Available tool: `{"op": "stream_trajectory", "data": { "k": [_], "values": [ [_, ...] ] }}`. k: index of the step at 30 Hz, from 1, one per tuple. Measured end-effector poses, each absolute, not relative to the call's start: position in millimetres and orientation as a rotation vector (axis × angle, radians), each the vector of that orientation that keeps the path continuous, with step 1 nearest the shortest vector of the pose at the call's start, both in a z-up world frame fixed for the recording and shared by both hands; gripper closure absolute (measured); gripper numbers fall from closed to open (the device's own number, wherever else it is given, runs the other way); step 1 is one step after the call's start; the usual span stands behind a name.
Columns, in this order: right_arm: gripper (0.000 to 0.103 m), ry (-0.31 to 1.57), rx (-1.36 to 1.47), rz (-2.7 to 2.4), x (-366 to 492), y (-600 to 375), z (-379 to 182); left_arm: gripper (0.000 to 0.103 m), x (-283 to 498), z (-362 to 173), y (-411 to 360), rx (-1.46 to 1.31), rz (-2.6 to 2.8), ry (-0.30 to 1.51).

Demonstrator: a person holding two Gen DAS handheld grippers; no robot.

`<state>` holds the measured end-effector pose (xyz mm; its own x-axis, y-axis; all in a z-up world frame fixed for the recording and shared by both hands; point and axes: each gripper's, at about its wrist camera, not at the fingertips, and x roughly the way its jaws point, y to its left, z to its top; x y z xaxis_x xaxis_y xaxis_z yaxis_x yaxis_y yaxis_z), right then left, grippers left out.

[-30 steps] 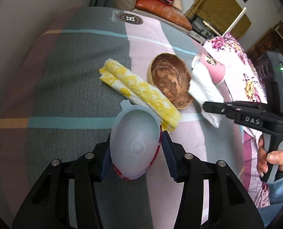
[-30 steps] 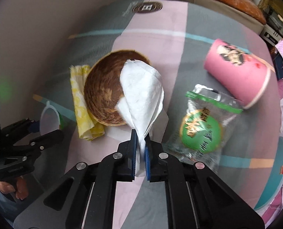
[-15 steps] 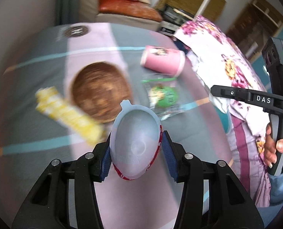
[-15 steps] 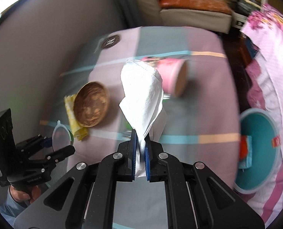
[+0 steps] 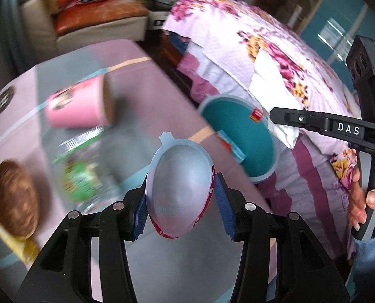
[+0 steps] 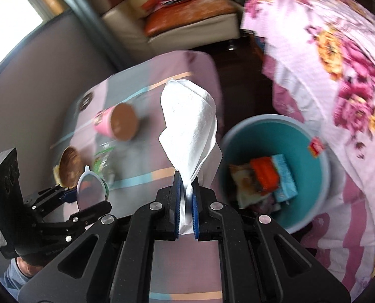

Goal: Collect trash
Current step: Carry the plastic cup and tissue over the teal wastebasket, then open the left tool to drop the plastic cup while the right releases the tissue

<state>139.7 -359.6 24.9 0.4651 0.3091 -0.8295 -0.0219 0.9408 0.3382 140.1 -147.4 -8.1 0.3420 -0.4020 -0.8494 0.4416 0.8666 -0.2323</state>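
Note:
My left gripper (image 5: pixel 181 208) is shut on a clear plastic cup lid (image 5: pixel 179 189) with a red rim, held over the striped table. My right gripper (image 6: pixel 186 203) is shut on a crumpled white tissue (image 6: pixel 190 131) that stands up from its pads. A teal bin (image 6: pixel 311 199) sits on the floor just right of the table, below and right of the tissue, with wrappers inside. On the table lie a pink paper cup (image 5: pixel 78 107) on its side, a green snack bag (image 5: pixel 80 181), a brown wooden bowl (image 5: pixel 14 198) and a yellow cloth (image 5: pixel 8 238). The right gripper (image 5: pixel 283 118) reaches over the bin (image 5: pixel 240 131).
The striped tablecloth (image 6: pixel 147 116) ends just left of the bin. A flowered purple bedspread (image 6: pixel 339 75) hangs right of the bin. A cream sofa (image 6: pixel 187 22) with an orange cushion and bags stands behind. A hand (image 5: pixel 364 202) grips the right handle.
Both grippers have swung right across the table, off the bowl and cloth, toward the table's right edge. The teal bin has come into both views. Both grips are unchanged.

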Motion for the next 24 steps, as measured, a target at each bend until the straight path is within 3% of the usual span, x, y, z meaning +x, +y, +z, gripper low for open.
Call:
{"op": "stream_trajectory", "data": {
  "k": [24],
  "values": [
    [0.096,1.101,0.505,0.088,127,-495,-29,0.053,181,-36,-283,0.215,-0.603,1.177]
  ]
}}
